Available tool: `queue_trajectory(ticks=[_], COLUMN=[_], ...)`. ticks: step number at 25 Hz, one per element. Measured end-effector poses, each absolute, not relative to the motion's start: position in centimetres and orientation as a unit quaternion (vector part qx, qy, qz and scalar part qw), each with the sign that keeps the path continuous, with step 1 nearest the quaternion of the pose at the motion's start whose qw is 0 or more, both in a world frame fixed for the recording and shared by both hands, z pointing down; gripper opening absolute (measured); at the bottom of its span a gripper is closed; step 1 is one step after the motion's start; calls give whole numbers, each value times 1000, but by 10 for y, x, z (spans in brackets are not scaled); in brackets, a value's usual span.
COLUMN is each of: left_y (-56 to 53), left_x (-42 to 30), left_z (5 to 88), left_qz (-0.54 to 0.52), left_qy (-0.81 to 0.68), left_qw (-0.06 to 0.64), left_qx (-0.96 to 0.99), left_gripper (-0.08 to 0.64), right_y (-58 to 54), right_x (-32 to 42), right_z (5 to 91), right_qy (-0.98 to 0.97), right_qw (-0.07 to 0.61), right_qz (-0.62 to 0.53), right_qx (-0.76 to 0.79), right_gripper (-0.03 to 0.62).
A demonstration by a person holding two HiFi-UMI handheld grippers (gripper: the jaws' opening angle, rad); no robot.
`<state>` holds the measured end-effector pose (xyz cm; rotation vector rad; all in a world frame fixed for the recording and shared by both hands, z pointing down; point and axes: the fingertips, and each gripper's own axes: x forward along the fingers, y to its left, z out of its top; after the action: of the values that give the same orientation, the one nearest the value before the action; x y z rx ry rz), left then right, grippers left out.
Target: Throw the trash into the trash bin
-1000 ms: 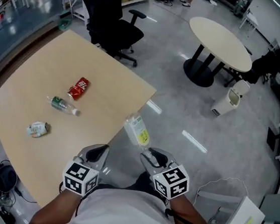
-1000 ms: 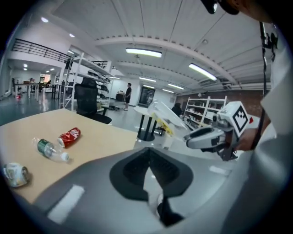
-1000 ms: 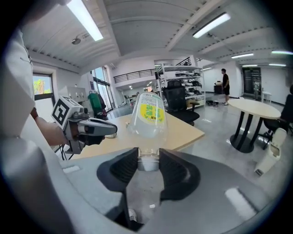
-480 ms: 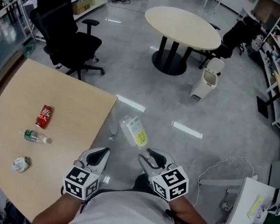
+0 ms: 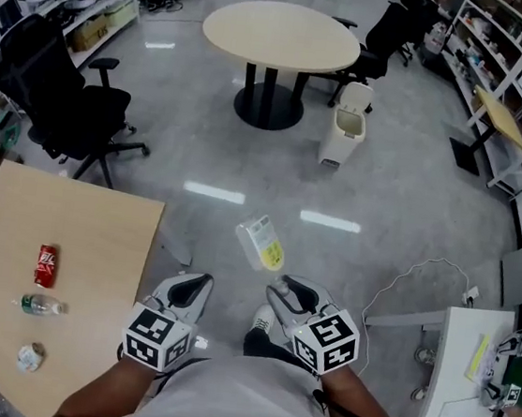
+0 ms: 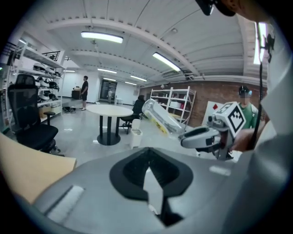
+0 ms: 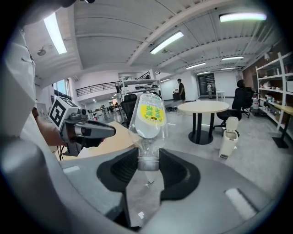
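Now the clear bottle sits clamped by its neck in the right gripper, while the left gripper is closed on nothing. The person has swung off the wooden table. The white trash bin now lies ahead, well apart, so there's carrying left.

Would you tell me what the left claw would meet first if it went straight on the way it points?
Probably the bare floor, short of the white bin; the way there looks free, though depth is unclear.
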<state>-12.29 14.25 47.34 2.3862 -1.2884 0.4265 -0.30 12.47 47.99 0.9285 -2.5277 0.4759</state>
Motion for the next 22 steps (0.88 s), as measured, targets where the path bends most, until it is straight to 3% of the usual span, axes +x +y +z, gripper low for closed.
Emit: queue_trajectory(ticks=[22], left_y=[-3], left_x=[-3], left_z=[467], left_qz=[186], left_qy=[-385], left_qw=[188], left_qx=[884], left_gripper=[8], right_y=[4], right_x=[130], right_z=[491], right_qy=[-860], right_qw=[178], right_qz=[220], right_qx=[424], right_gripper=[144])
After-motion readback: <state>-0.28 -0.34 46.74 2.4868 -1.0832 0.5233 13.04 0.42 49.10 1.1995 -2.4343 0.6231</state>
